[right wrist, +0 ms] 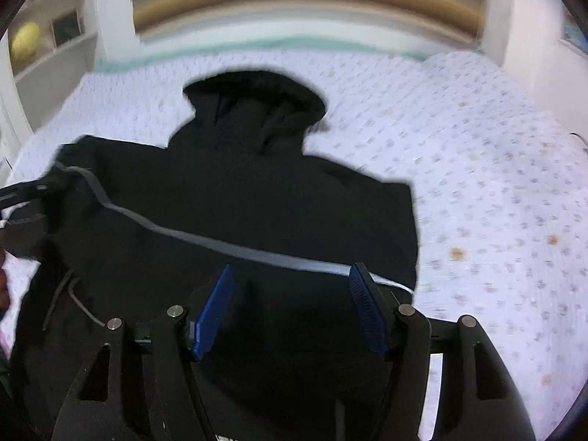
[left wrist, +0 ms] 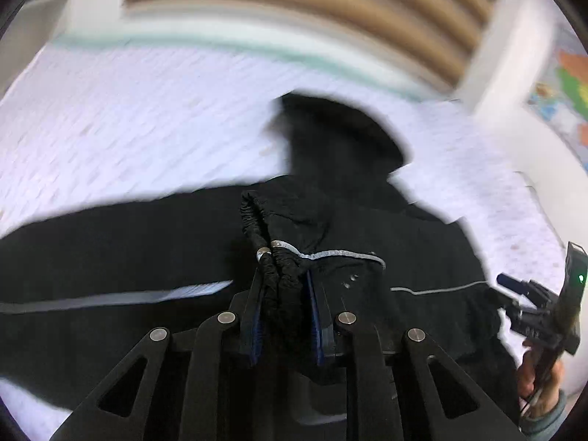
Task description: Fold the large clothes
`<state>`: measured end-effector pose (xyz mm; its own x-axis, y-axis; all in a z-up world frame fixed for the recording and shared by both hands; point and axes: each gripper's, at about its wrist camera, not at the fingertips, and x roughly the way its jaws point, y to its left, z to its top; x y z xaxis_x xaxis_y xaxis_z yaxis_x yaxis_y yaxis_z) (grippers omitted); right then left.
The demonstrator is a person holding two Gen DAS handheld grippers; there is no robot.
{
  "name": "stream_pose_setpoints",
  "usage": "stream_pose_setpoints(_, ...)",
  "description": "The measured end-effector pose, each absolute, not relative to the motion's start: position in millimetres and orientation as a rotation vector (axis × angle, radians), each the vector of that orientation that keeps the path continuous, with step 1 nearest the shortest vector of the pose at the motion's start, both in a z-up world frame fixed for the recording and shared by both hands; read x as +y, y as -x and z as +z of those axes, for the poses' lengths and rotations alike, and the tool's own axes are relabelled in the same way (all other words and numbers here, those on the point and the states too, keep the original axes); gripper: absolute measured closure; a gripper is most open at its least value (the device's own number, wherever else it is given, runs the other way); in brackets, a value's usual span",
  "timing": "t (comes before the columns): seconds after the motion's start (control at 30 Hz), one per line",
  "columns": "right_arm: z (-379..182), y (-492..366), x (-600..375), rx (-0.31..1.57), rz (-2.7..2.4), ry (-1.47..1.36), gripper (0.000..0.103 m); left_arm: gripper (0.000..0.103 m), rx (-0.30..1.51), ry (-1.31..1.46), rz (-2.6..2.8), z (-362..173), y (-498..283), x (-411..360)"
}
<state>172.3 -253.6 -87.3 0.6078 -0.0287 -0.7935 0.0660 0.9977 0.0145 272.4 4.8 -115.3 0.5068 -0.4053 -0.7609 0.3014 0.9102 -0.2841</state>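
Jacket [right wrist: 235, 198], black and hooded, lies spread on a bed [right wrist: 477, 183], hood toward 12 o'clock. Left gripper [left wrist: 284, 294] has its fingers clamped on a bunched elastic cuff [left wrist: 272, 272]; right gripper [right wrist: 290, 286] hovers over the body, fingers apart and empty. The cloth looks soft, limp and probably slippery, so cuffs and hems seem the best holds.

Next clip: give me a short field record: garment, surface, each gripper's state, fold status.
garment: black hooded jacket, hood at the far end, grey reflective stripe across it
surface: bed with a white dotted cover
left gripper: shut on a gathered elastic cuff or hem of the jacket
right gripper: open above the jacket, nothing between its pads
fold status: partly gathered, not a finished fold
image quality: both views motion-blurred
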Motion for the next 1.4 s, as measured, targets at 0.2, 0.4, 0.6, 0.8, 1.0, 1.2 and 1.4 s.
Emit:
stream_pose_setpoints(0.2,-167.4,-211.8,-218.6,1.061,-0.130,0.052,0.023,0.079,1.118,0.185,-0.412,-180.6,-272.8,45.0)
stream_pose_setpoints(0.4,-140.3,-210.7,-231.9,1.042,-0.104,-0.060,0.021,0.046,0.930,0.159,-0.382,-113.2,-254.3,58.5)
stream_pose_setpoints(0.6,-116.0,-232.0,-219.3,0.959,-0.109,-0.082,0.015,0.033,0.921,0.138,-0.555,-106.7,-262.1,-0.6)
stream_pose_setpoints(0.8,-166.8,-243.7,-212.0,1.038,-0.156,-0.044,0.010,0.033,1.083,-0.019,-0.420,-198.2,-286.7,-43.4)
stream_pose_setpoints(1.0,-147.3,-229.8,-216.6,1.063,-0.122,-0.072,0.012,0.034,1.020,0.050,-0.455,-166.9,-265.3,-16.8)
stream_pose_setpoints(1.2,-98.8,-181.1,-177.9,1.017,-0.029,-0.148,0.012,0.034,0.840,0.148,-0.351,-102.1,-211.5,91.8)
stream_pose_setpoints(1.4,-117.8,-177.7,-147.3,0.940,-0.059,-0.043,0.012,0.034,0.770,0.259,-0.038,-77.1,-176.5,266.6)
